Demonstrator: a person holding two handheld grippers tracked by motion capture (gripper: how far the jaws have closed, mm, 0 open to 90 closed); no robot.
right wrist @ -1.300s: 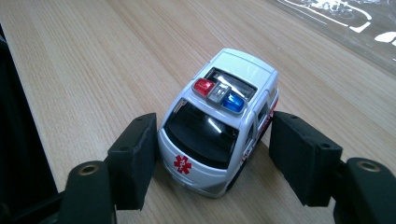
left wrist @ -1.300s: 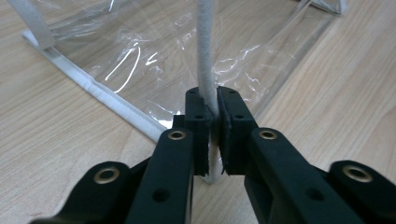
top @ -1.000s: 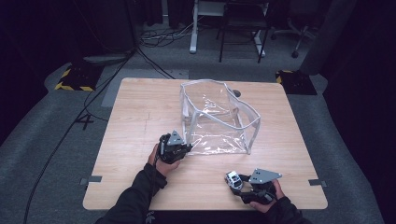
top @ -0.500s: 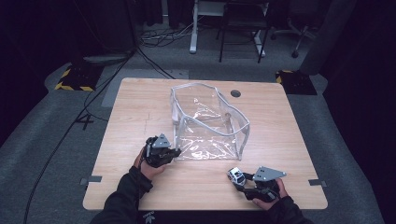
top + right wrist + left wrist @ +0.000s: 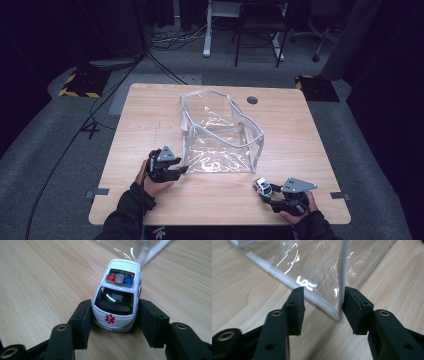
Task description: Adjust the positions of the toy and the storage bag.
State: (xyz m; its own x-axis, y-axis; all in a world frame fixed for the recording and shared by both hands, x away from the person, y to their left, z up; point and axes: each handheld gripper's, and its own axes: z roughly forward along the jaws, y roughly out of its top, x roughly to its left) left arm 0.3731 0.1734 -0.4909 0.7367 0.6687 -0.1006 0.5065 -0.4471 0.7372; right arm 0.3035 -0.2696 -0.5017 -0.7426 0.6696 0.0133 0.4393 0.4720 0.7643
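On the wooden bench (image 5: 150,125) a clear plastic bag (image 5: 220,135) with pale grey piping stands open in the middle of the high view, its mouth gaping upward. The left tongs (image 5: 181,171) sit at the bag's lower-left corner, left of centre in the frame. In the left gripper view their jaws have just been opening and now stand apart — the bag's corner seam (image 5: 338,312) lies between them, the upright piping touching or nearly touching the right-hand pad while the left-hand pad is clear of it, so the bag is released rather than pinched.

Toward the lower right of the high view the right tongs (image 5: 263,192) are clenched on a small white toy ambulance (image 5: 262,186), just below the bag's lower-right corner and apart from it. In the right gripper view both pads press the toy's flanks; its bonnet with a red star emblem faces the camera, a red and blue light bar sits on the roof, and its wheels appear to rest on the bench.
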